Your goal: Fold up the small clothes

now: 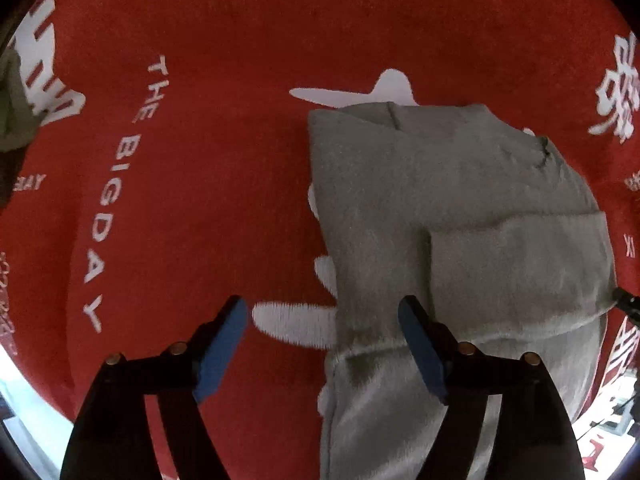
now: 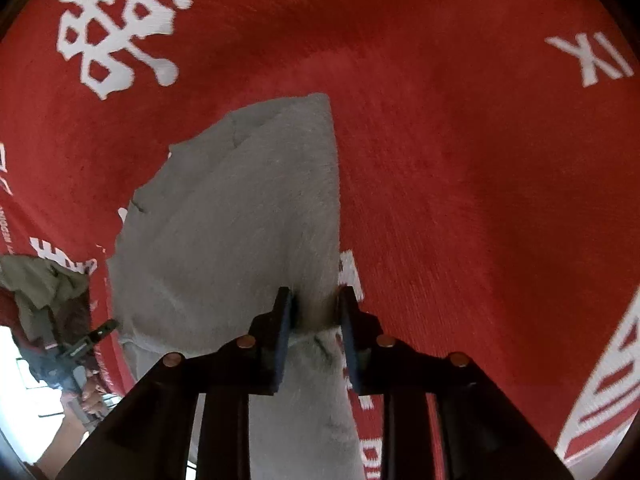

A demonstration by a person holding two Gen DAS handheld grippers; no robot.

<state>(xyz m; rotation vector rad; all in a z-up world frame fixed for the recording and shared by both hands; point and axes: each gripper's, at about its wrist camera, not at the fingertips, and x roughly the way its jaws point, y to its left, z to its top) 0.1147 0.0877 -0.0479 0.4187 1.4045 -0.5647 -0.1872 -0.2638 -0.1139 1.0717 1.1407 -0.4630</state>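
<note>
Item one: a grey garment (image 1: 460,216), fleecy in texture, which we find lying partly folded on a red cloth (image 1: 224,40) printed with white lettering and characters, among them "THE BIGDAY". In the left wrist view a folded-over flap lies across its near right portion, and a seam or small slit shows near its far edge.

Item two: the left gripper (image 1: 326,346), black with blue pads. We record its jaws standing wide apart above the cloth; the right-hand pad sits over the garment's near left edge, the other over bare red cloth, and neither presses on anything.

Item three: the right gripper (image 2: 316,332), of the same make. We note its jaws narrowly parted, with the garment's (image 2: 224,220) near right edge lying between them; whether the pads press on the fabric we cannot tell.

Item four: a heap of olive-drab clothing (image 2: 44,284) at the left margin of the right wrist view, well apart from the grey garment.
</note>
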